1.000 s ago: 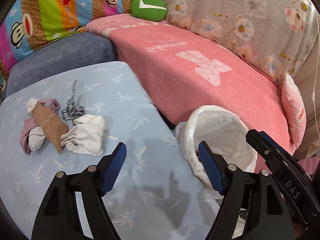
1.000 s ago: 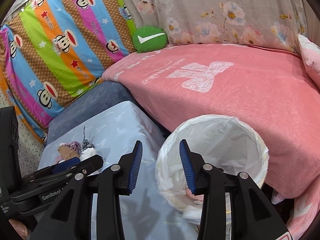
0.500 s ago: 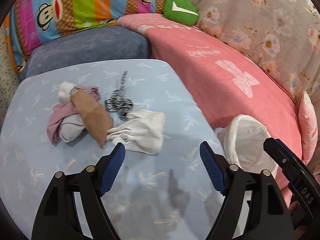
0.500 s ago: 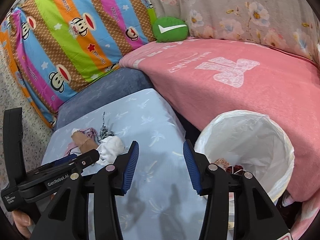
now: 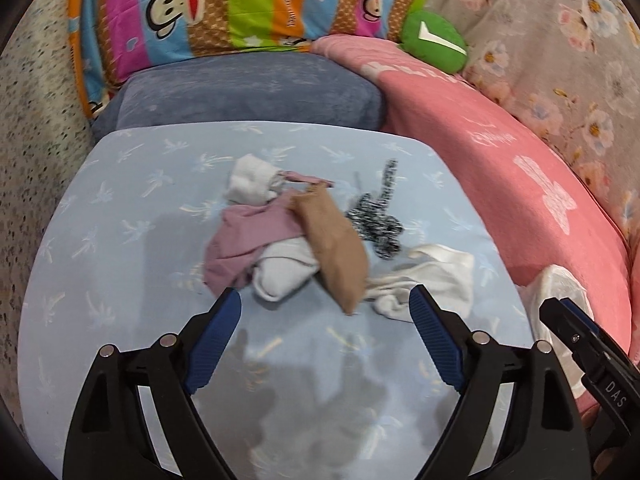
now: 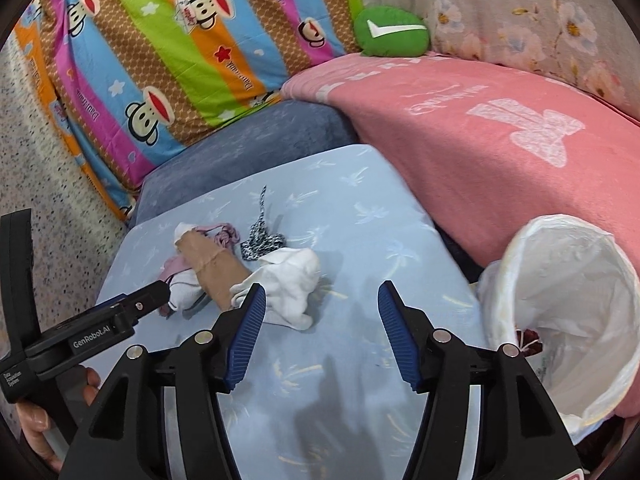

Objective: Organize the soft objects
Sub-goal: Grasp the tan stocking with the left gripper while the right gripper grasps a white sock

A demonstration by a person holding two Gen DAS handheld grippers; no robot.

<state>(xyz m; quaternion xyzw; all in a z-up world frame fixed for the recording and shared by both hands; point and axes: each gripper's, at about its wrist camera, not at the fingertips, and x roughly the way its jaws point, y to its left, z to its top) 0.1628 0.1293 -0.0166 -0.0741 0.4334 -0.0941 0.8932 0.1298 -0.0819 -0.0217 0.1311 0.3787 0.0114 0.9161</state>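
Left gripper [image 5: 326, 314], jaws wide apart, hovered over a pale blue palm-print cushion [image 5: 132, 280]. Just beyond its fingertips lay a tan sock [image 5: 334, 252], pink cloth [image 5: 248, 236] and crumpled white sock [image 5: 428, 280].

Two grippers: left gripper [image 5: 325, 332], right gripper [image 6: 321, 334], both wide open.
One white bin [image 6: 568, 304].
One tan sock [image 5: 334, 254].
One pink cloth [image 5: 244, 240].
One black-and-white speckled sock [image 5: 374, 222].
White socks: at least three lumps, exact count unclear.
One green cushion [image 6: 390, 32].
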